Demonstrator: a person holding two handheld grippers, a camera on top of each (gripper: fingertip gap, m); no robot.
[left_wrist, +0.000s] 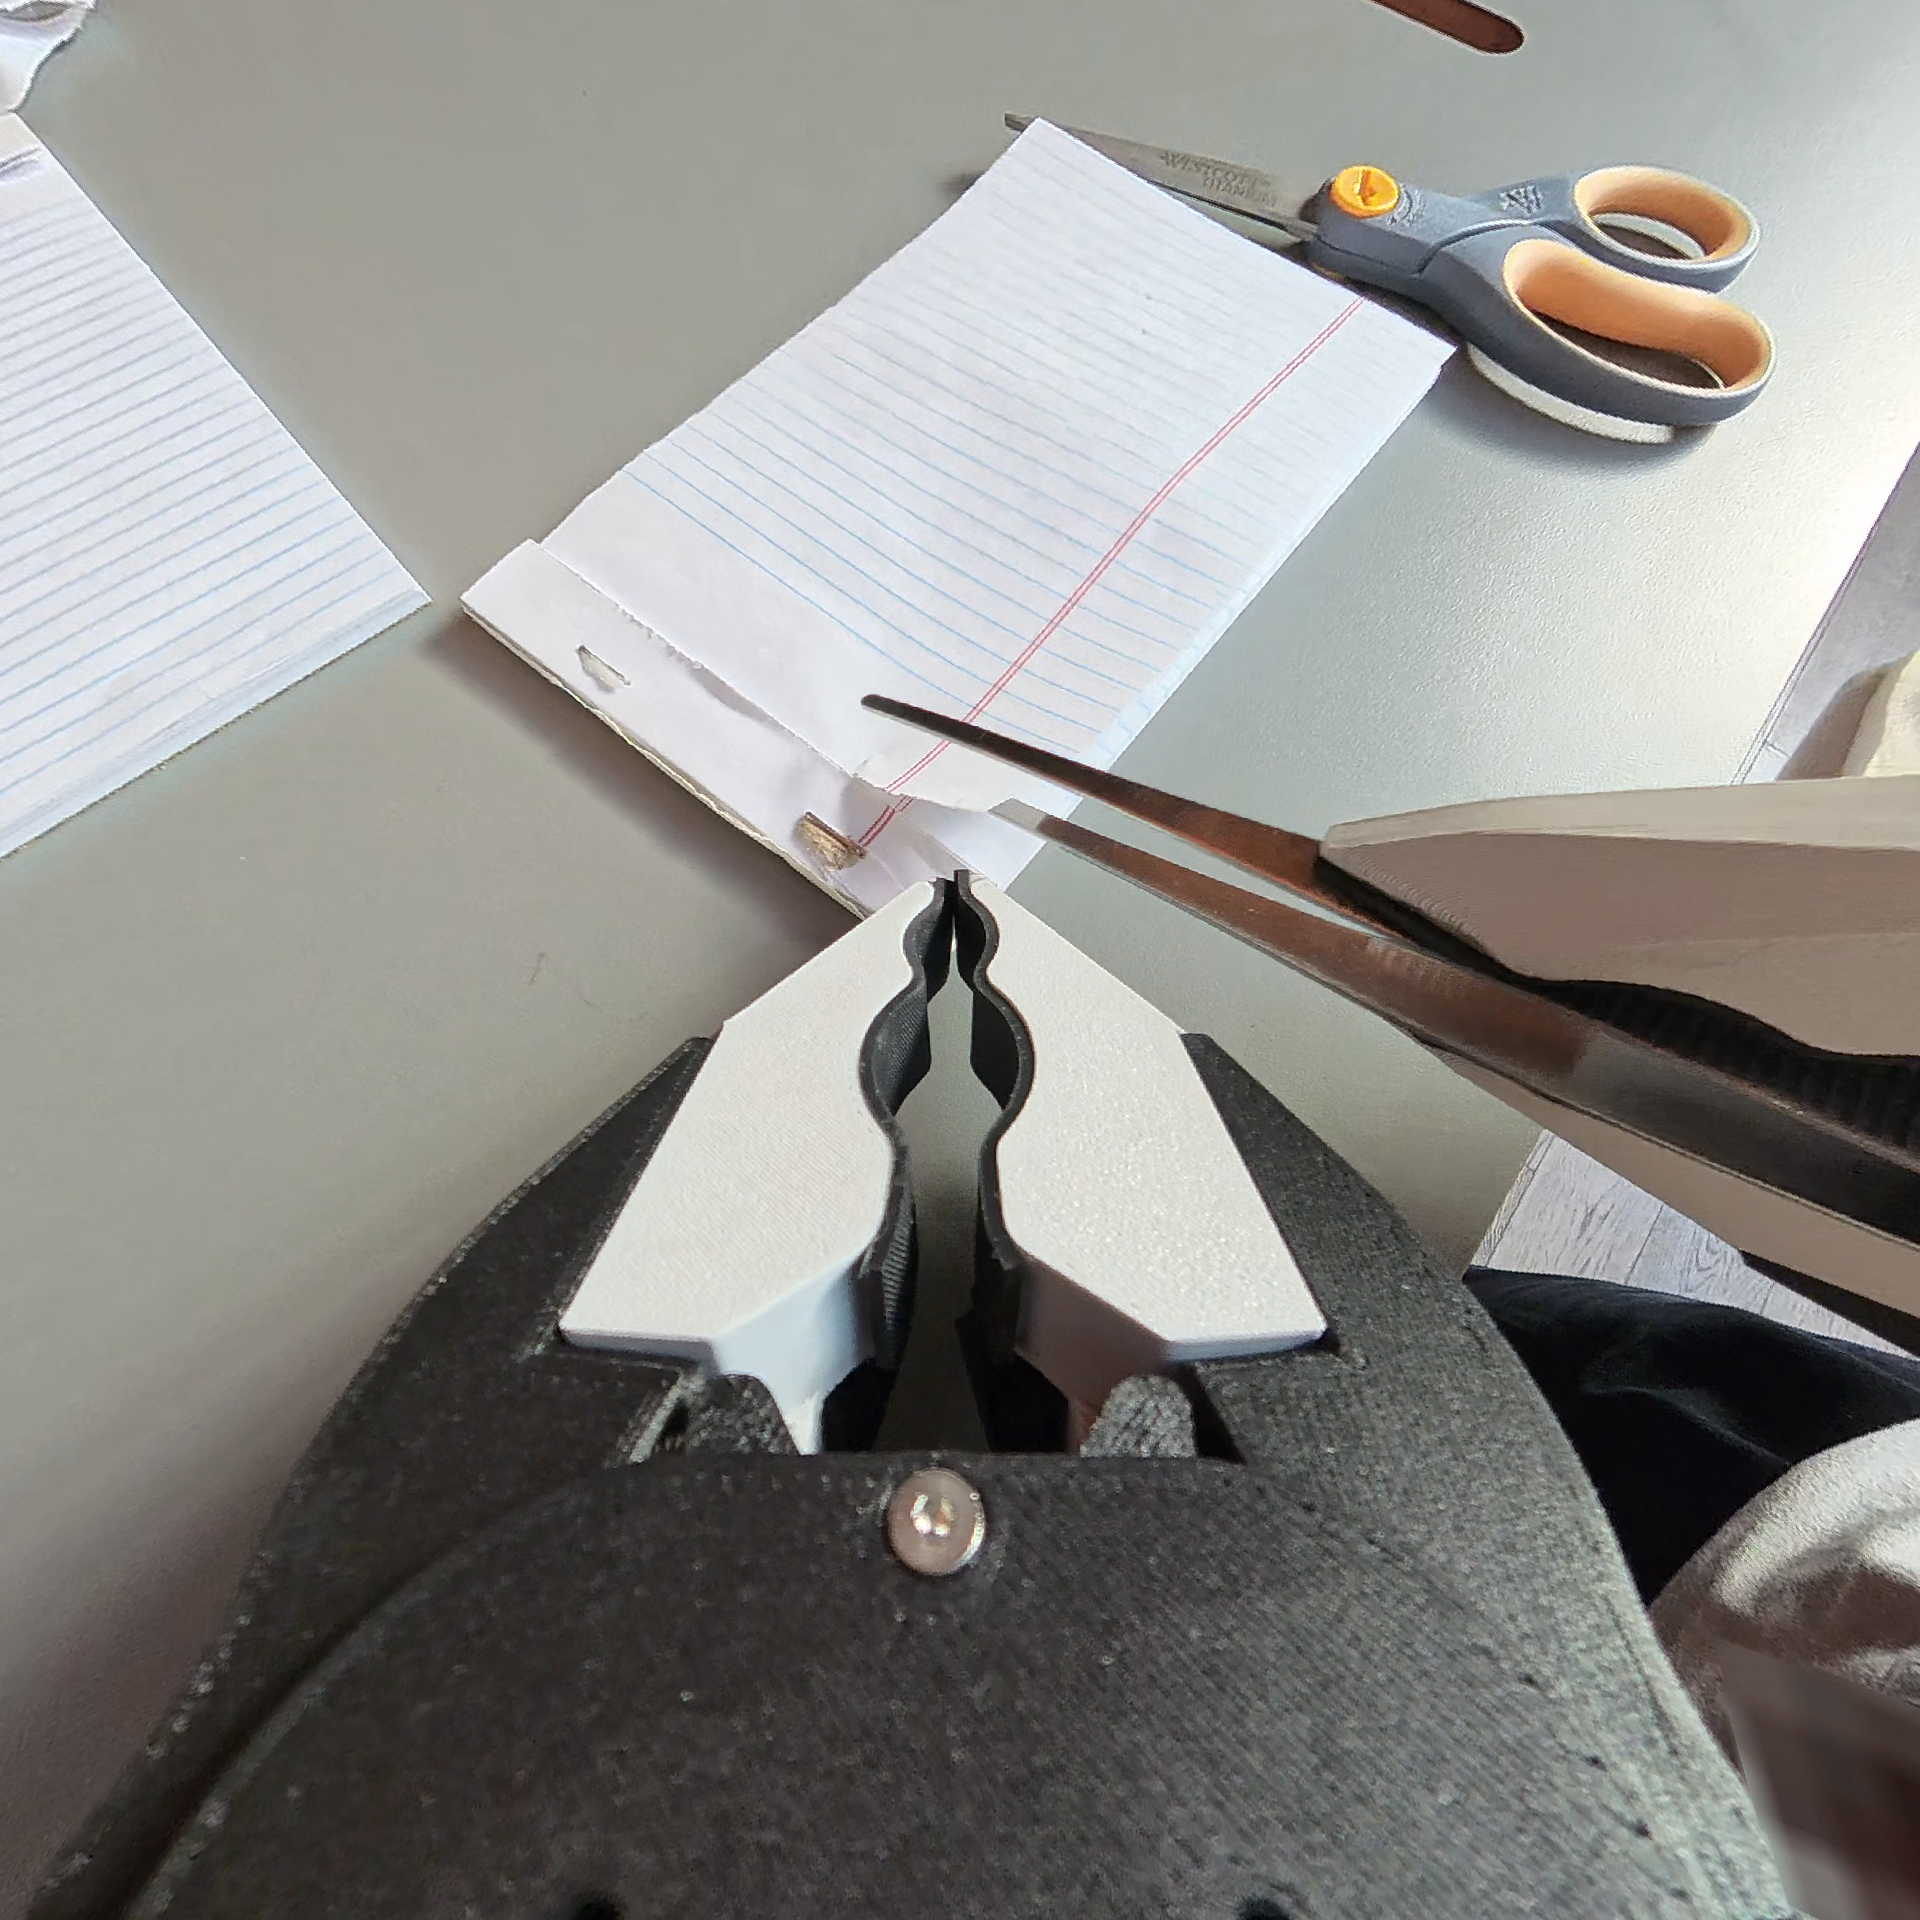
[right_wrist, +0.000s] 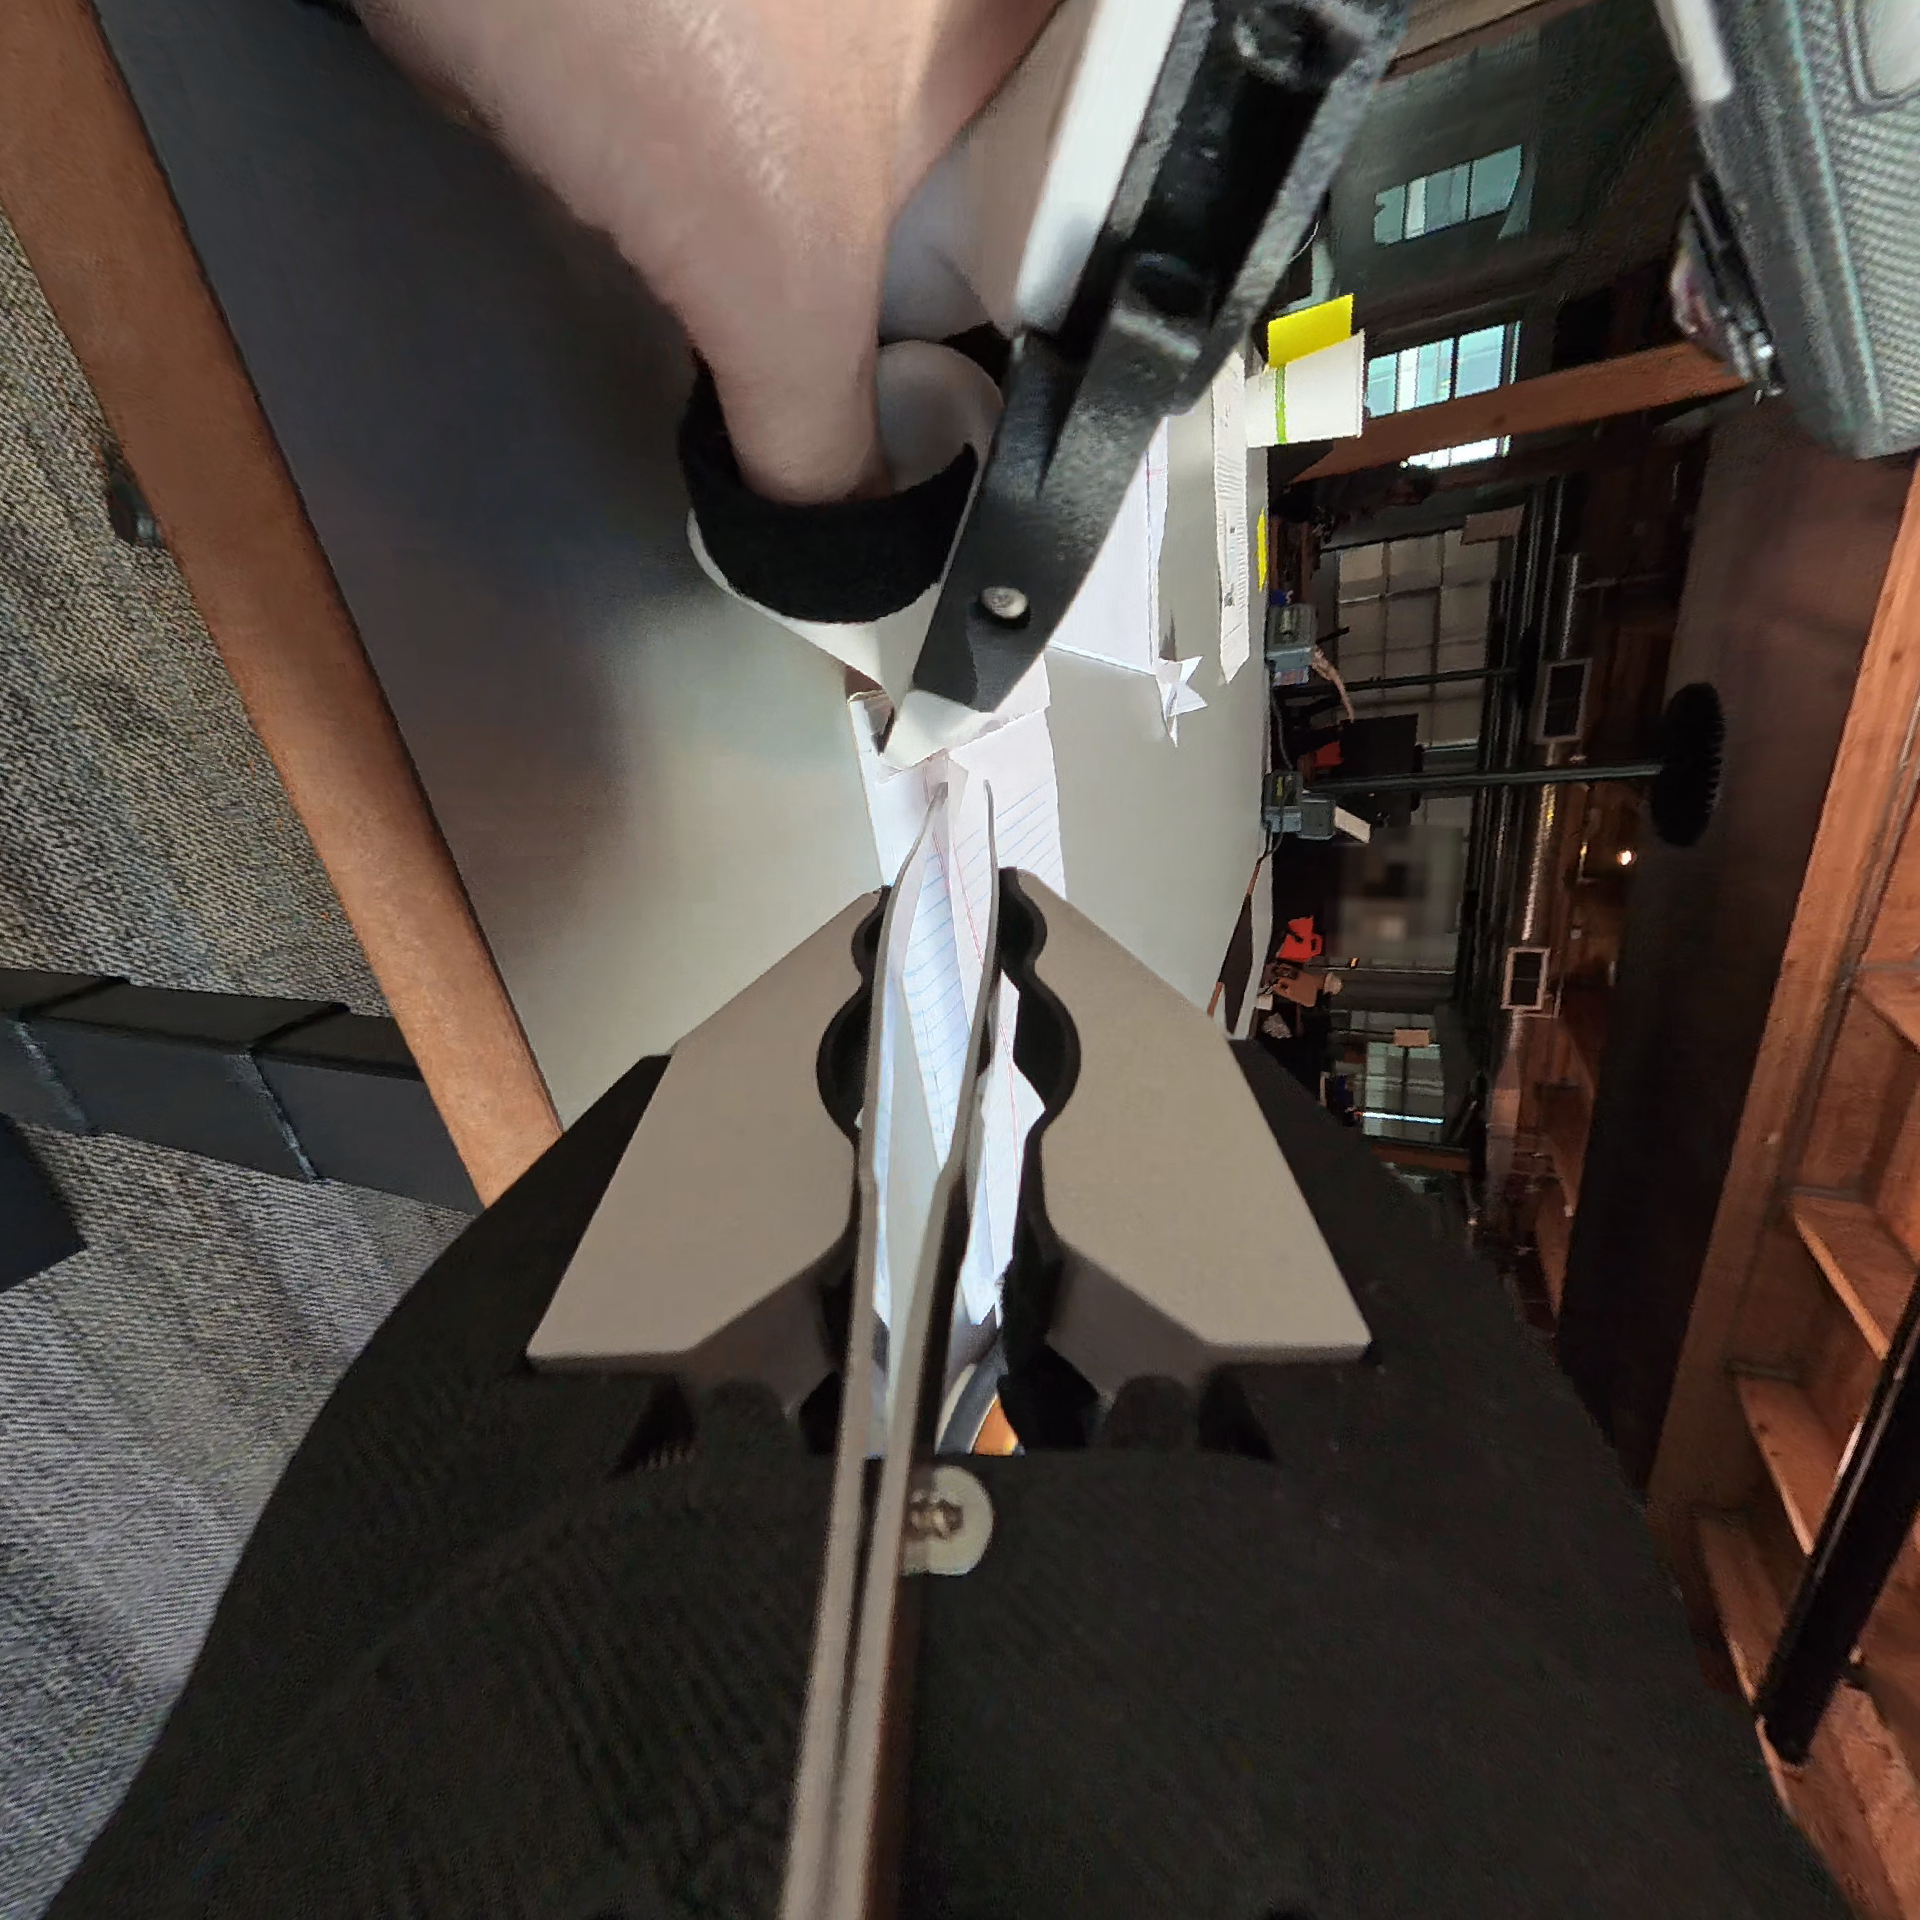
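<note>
A white lined notepad (left_wrist: 987, 468) lies on the grey table (left_wrist: 312, 1039). My left gripper (left_wrist: 956, 883) is shut, its tips touching the pad's near corner by a staple (left_wrist: 831, 842); I cannot tell if they pinch paper. My right gripper (right_wrist: 945, 894) is shut on steel scissors (right_wrist: 883, 1039). Their blades (left_wrist: 1143, 821) are parted over the pad's near edge, where a sheet corner is lifted and torn. In the right wrist view the lined paper (right_wrist: 1023, 821) shows between the blades, and the left gripper (right_wrist: 925, 717) and the hand (right_wrist: 727, 208) holding it are beyond them.
A second pair of scissors (left_wrist: 1507, 270) with grey and orange handles lies at the pad's far end. A loose lined sheet (left_wrist: 156, 468) lies at the left. The table's edge (left_wrist: 1818, 623) runs close on the right. Small folded papers (right_wrist: 1179, 691) lie farther along the table. My right fingertips sit around 6 centimetres from my left ones.
</note>
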